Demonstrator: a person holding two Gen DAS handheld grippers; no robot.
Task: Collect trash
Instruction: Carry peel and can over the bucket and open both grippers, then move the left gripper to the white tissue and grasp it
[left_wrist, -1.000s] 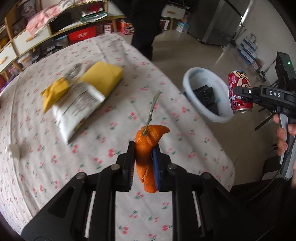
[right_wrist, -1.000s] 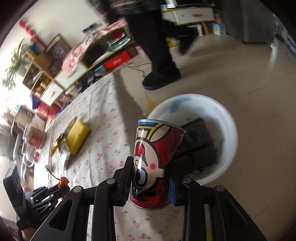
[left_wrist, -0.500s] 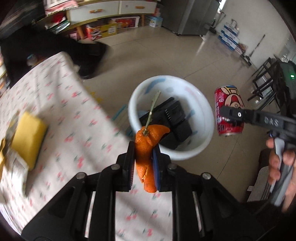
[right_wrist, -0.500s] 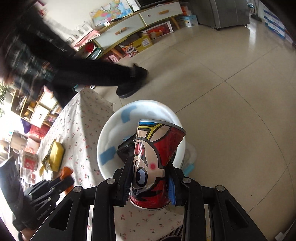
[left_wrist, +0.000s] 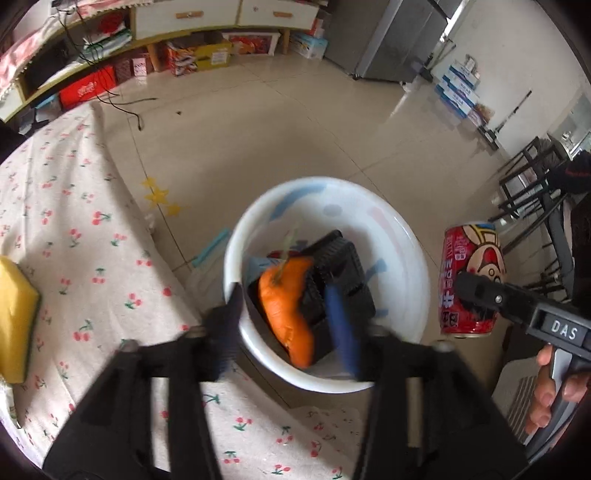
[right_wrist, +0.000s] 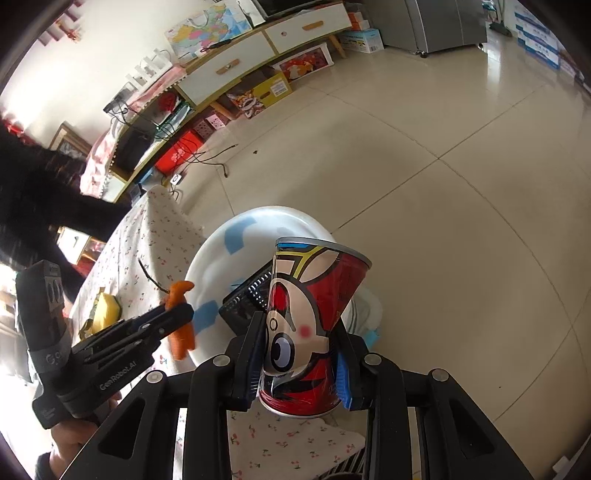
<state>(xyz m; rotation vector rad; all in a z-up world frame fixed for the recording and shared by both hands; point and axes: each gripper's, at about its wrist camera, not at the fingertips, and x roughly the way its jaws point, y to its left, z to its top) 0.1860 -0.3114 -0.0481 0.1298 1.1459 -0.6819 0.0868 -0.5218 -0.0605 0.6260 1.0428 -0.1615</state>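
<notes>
A white trash bin (left_wrist: 413, 254) stands on the floor beside the table, with black plastic pieces (left_wrist: 340, 273) inside. My left gripper (left_wrist: 288, 325) is over the bin with its jaws spread wide and blurred. The orange peel (left_wrist: 286, 306) with a green stem hangs loose between the fingers, touching neither. In the right wrist view the peel (right_wrist: 181, 325) is at the left gripper's (right_wrist: 173, 317) tips by the bin's rim (right_wrist: 266, 214). My right gripper (right_wrist: 301, 365) is shut on a crushed red cartoon can (right_wrist: 306, 325), held right of the bin (left_wrist: 469, 280).
The table with a cherry-print cloth (left_wrist: 74, 240) lies to the left, holding a yellow packet (left_wrist: 14, 317). Black chairs (left_wrist: 535, 206) stand at the right. A low cabinet with boxes (left_wrist: 207, 48) lines the far wall. A person in black (right_wrist: 33, 192) stands by the table.
My left gripper swung from over the table to above the bin and opened, letting go of the orange peel. The right gripper, still holding the can, moved nearer the bin.
</notes>
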